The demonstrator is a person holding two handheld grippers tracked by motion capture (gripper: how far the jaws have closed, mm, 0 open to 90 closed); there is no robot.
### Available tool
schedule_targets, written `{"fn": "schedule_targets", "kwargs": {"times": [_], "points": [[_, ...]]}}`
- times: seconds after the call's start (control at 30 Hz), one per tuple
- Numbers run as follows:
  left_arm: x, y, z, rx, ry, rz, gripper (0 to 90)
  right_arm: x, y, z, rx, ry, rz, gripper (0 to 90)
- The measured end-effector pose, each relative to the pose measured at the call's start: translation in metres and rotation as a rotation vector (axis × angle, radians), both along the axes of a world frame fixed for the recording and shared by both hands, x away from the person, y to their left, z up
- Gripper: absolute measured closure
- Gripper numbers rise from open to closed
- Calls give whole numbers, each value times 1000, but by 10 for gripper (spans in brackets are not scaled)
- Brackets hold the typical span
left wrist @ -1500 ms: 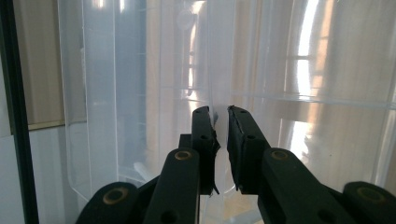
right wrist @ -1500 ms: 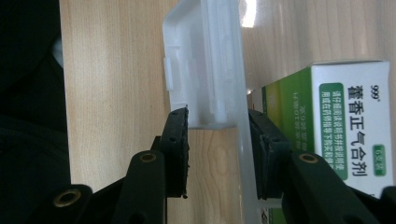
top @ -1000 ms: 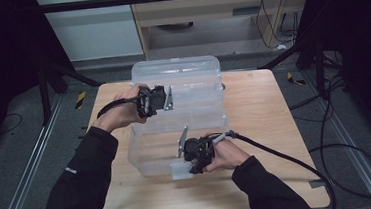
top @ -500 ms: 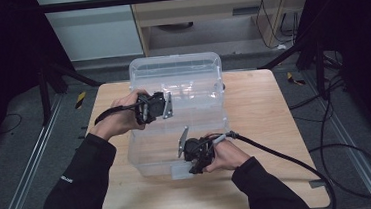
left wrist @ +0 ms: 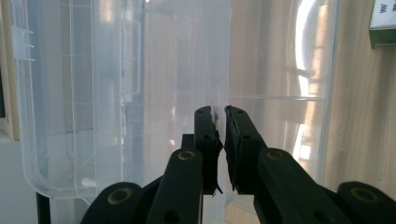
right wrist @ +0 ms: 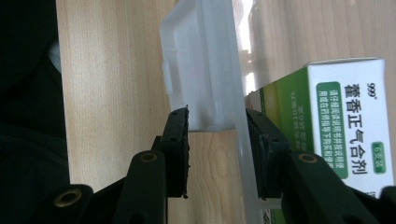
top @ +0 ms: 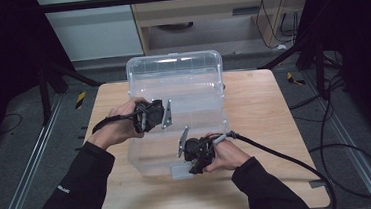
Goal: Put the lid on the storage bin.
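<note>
A: Since the frame a second back, left gripper (top: 160, 115) is sitting lower and nearer on the left wall of the clear plastic bin (top: 191, 81); right gripper (top: 191, 151) is holding its place at the near wall.

B: Bin position?

A: Centre of the wooden table (top: 265, 128), long axis running near to far, lid standing open at the far end. Its near-wall latch (right wrist: 196, 70) is lying between the right gripper's jaws.

B: Jaw states?

A: Left gripper view: jaws nearly closed, pinching the thin clear wall edge. Right gripper view: jaws at a middling gap, straddling the latch and rim; whether they are pressing it, I cannot tell.

B: Anything inside?

A: Green-and-white medicine box (right wrist: 345, 126), just beyond the wall, right of the latch in the right gripper view.

B: Judgement?

A: Right hand is nearer the latch; left is likely steadying the bin.
</note>
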State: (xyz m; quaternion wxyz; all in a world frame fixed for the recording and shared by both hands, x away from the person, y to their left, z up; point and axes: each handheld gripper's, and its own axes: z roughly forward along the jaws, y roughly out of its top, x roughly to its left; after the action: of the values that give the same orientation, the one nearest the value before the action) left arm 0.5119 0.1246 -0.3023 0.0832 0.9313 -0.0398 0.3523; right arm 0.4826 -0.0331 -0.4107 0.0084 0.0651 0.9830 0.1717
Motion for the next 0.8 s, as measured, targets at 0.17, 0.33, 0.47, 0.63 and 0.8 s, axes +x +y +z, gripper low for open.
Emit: {"fn": "schedule_targets", "kwargs": {"times": [0.17, 0.33, 0.47, 0.63, 0.8], "points": [[-6, 1, 0, 0, 10, 7, 831, 0, -1, 0, 8, -2, 5, 628], [-10, 2, -2, -13, 2, 5, 832, 0, -1, 0, 8, 2, 3, 626], [-14, 4, -2, -10, 13, 14, 833, -1, -2, -1, 16, -2, 10, 625], [-19, 4, -3, -7, 17, 22, 832, -1, -2, 0, 16, 3, 8, 623], [-24, 5, -5, -3, 11, 24, 832, -1, -2, 0, 20, 5, 8, 621]]}}
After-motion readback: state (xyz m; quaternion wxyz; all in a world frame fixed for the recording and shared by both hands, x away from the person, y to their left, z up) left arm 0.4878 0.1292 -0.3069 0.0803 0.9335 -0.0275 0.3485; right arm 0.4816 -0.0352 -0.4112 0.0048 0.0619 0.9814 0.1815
